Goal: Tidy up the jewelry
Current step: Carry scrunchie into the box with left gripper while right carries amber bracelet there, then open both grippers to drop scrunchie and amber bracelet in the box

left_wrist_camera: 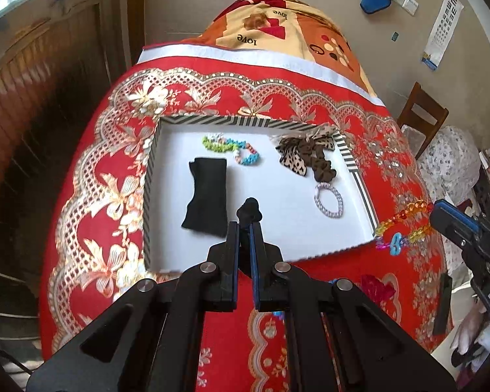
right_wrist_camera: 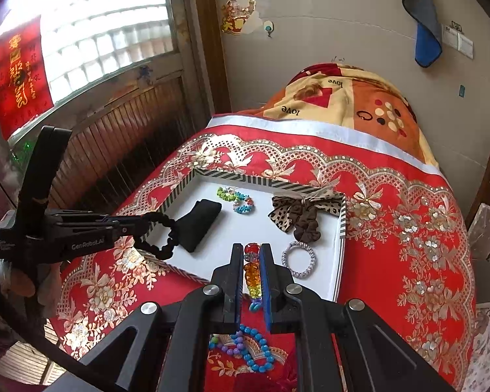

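Note:
A white tray (left_wrist_camera: pixel 212 119) with a striped rim lies on the red cloth. Inside it are a black cloth (left_wrist_camera: pixel 207 196), beaded bracelets (left_wrist_camera: pixel 232 150), a leopard bow (left_wrist_camera: pixel 294 158), a brown scrunchie (left_wrist_camera: pixel 323 168) and a silver hair tie (left_wrist_camera: pixel 328 201). My left gripper (left_wrist_camera: pixel 244 225) is shut on a black scrunchie (left_wrist_camera: pixel 250 207), held above the tray's near left part (right_wrist_camera: pixel 161 235). My right gripper (right_wrist_camera: pixel 251 247) is shut on a rainbow bead bracelet (right_wrist_camera: pixel 253 274), which hangs over the tray's near right corner (left_wrist_camera: pixel 405 225).
A blue bead bracelet (right_wrist_camera: pixel 254 349) with other coloured beads lies on the red embroidered tablecloth (right_wrist_camera: pixel 408 228) near the front edge. A dark flat object (left_wrist_camera: pixel 442 303) lies at the table's right edge. A patterned blanket (left_wrist_camera: pixel 277 29) is heaped behind; a wooden chair (left_wrist_camera: pixel 421 114) stands right.

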